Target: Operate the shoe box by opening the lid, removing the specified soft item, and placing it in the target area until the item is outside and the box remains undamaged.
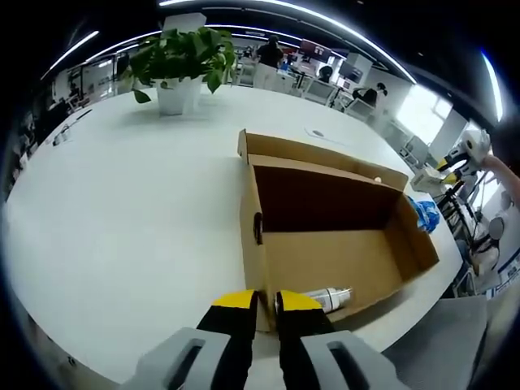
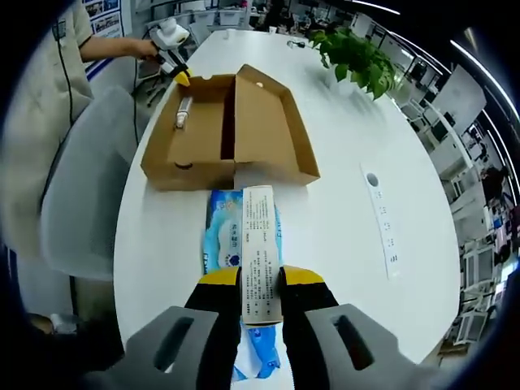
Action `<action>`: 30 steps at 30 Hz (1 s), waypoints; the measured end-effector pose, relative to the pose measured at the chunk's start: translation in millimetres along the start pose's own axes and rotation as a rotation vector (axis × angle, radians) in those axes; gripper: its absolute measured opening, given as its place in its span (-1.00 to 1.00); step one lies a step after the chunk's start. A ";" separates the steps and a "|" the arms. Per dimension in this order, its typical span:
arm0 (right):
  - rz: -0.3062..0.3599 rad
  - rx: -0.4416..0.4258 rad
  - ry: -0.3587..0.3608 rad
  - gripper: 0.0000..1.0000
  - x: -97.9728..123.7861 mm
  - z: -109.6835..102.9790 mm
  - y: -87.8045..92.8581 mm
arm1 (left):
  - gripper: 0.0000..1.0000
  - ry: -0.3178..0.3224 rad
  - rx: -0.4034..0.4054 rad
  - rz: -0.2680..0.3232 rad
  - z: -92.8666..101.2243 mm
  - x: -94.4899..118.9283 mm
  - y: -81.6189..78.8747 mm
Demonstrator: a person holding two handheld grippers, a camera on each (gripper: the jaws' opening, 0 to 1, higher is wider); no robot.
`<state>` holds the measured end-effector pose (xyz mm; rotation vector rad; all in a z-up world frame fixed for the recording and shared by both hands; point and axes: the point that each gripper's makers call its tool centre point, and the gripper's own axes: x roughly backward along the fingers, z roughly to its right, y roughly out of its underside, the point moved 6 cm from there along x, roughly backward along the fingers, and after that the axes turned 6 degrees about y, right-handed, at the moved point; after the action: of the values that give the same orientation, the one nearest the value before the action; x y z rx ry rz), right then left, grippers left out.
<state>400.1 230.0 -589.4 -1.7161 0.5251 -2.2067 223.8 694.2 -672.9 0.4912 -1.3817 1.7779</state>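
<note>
A: Status on the shoe box [image 2: 219,134]?

B: Lid's open, hinged back flat on the table [image 2: 341,203]. Soft item, a blue packet [image 2: 223,240] with a white label, is already outside, lying on the table just beside the box's short end wall.

A: Right gripper [image 2: 261,284]?

B: Jaws nearly closed, pinching the near end of the packet's label strip. So we're at the placing step, I'd say; release not yet done.

A: Left gripper [image 1: 266,302]?

B: At the opposite short wall of the box. Jaws narrowly apart, straddling the cardboard edge; looks like it's steadying the box, but I can't tell if it's clamped. A white bottle [image 1: 329,297] lies inside the box, just beside that wall.

A: Next?

B: Probably set the packet flat, well clear of the box, then open the right jaws. Left lets go gently so the wall isn't creased.
</note>
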 end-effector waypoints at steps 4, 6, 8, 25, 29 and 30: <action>-0.018 0.005 0.003 -0.69 -2.4 7.5 9.6 | -0.82 -0.002 0.003 0.001 0.0 0.0 0.1; -0.024 0.000 0.006 -0.69 -3.7 11.2 14.4 | -0.82 -0.003 0.002 0.000 0.2 0.1 0.0; -0.031 -0.003 0.010 -0.69 -6.3 16.6 21.2 | -0.82 -0.004 0.002 -0.001 0.4 0.1 0.0; -0.119 -0.017 0.018 -0.69 -25.8 41.0 74.1 | -0.82 -0.011 0.001 -0.014 1.8 -1.2 -0.7; -0.137 -0.020 0.012 -0.69 -31.9 39.9 84.8 | -0.82 -0.013 -0.005 -0.021 1.9 -1.6 -1.3; -0.142 -0.022 0.009 -0.69 -34.2 39.9 88.6 | -0.82 -0.014 -0.004 -0.022 1.6 -1.7 -1.3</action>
<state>447.9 162.2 -650.5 -1.8066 0.4439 -2.3145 225.5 692.2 -672.8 0.5156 -1.3837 1.7570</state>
